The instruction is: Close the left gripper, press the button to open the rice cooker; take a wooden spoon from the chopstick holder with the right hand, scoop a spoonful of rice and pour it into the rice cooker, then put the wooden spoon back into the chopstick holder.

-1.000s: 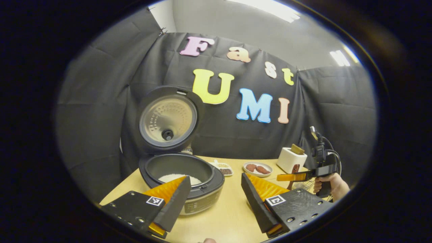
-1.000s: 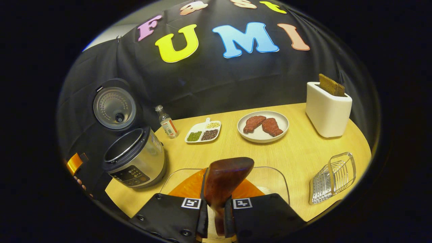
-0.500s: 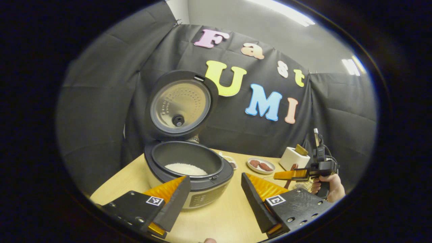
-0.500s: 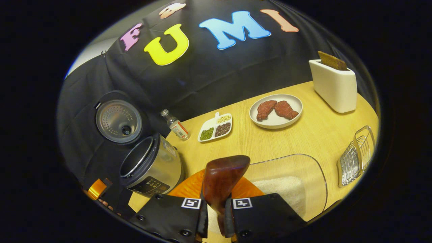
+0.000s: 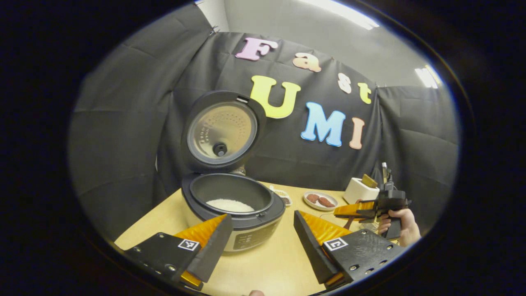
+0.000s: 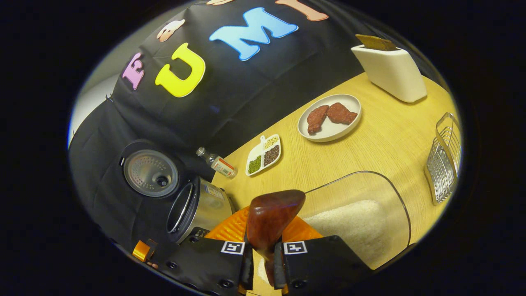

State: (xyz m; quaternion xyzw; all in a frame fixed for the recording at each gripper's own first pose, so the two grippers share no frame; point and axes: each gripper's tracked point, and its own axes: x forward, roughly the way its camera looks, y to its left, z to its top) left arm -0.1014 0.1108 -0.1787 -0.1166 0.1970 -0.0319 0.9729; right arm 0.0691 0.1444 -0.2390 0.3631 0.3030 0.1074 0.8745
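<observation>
2 steps of the task look finished to me, and the others are not. The rice cooker [image 5: 233, 209] stands on the worktop [image 5: 271, 263] with its lid [image 5: 221, 130] raised upright, so the button is already pressed. White rice lies in the inner pot [image 5: 230, 204]; whether it came from a scoop of mine, I cannot judge.

My left tongs [image 5: 259, 242] hang in front of the cooker with the 2 fingers spread wide apart and nothing between them. I think their work is over.

My right tongs [image 6: 263, 267] are clenched on the wooden spoon [image 6: 271, 218]: both fingers press on the handle, and the dark bowl of the spoon stands up in front of the camera. So the spoon is already out of the chopstick holder. In the right gripper view the whole picture is tilted, and the spoon is just above the near edge of the clear container [image 6: 361, 213], which holds a heap of rice. I see no grains on the spoon from this side, but its inner face is hidden from me, so I cannot tell if it is loaded.

In the left gripper view these right tongs [image 5: 349, 210] show far off, with the hand [image 5: 400, 224] that holds them.

I judge that the scoop, the pouring into the cooker and the return of the spoon are left. Which object is the chopstick holder I cannot tell.
</observation>
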